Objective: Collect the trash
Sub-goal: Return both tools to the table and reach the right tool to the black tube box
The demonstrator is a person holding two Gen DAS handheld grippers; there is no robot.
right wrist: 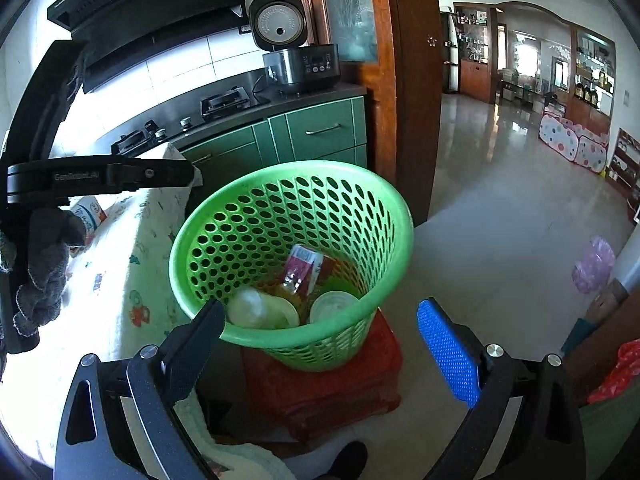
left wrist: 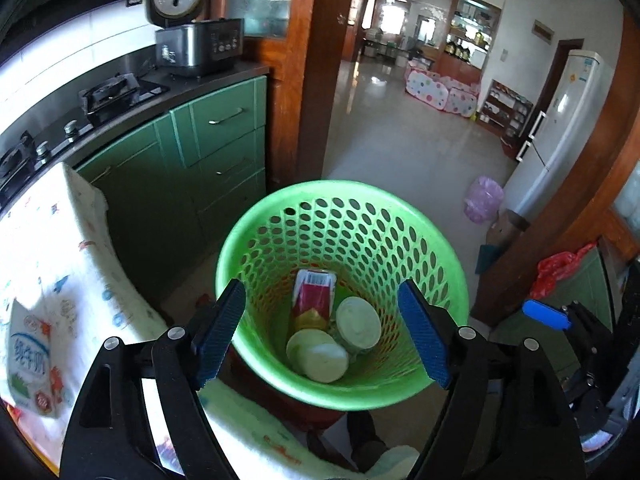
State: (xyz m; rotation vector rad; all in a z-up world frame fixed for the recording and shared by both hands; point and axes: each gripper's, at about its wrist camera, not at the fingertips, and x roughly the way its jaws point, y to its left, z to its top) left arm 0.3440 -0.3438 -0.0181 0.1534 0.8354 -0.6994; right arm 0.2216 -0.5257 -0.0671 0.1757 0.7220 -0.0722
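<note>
A green perforated trash basket (left wrist: pixel 400 216) (right wrist: pixel 224 336) stands beside the table on a red stool (right wrist: pixel 340 392). Inside lie a red carton (left wrist: pixel 314 300) (right wrist: pixel 302 268) and white round cups and lids (left wrist: pixel 358 326) (right wrist: pixel 334 306). My left gripper (left wrist: pixel 322 332) is open and empty, right above the basket mouth. My right gripper (right wrist: pixel 320 344) is open and empty, at the basket's near rim. A milk carton (left wrist: pixel 30 360) (right wrist: pixel 90 212) lies on the table's patterned cloth (left wrist: pixel 72 264) (right wrist: pixel 120 280) at the left.
Green cabinets (left wrist: pixel 208 140) with a gas stove (left wrist: pixel 116 94) and a rice cooker (left wrist: pixel 196 44) are behind. A wooden door frame (left wrist: pixel 308 64), a white fridge (left wrist: pixel 560 132), a pink bag (left wrist: pixel 482 200) and a red bag (left wrist: pixel 560 268) are to the right. The left gripper's body and a gloved hand (right wrist: pixel 44 264) show at the left.
</note>
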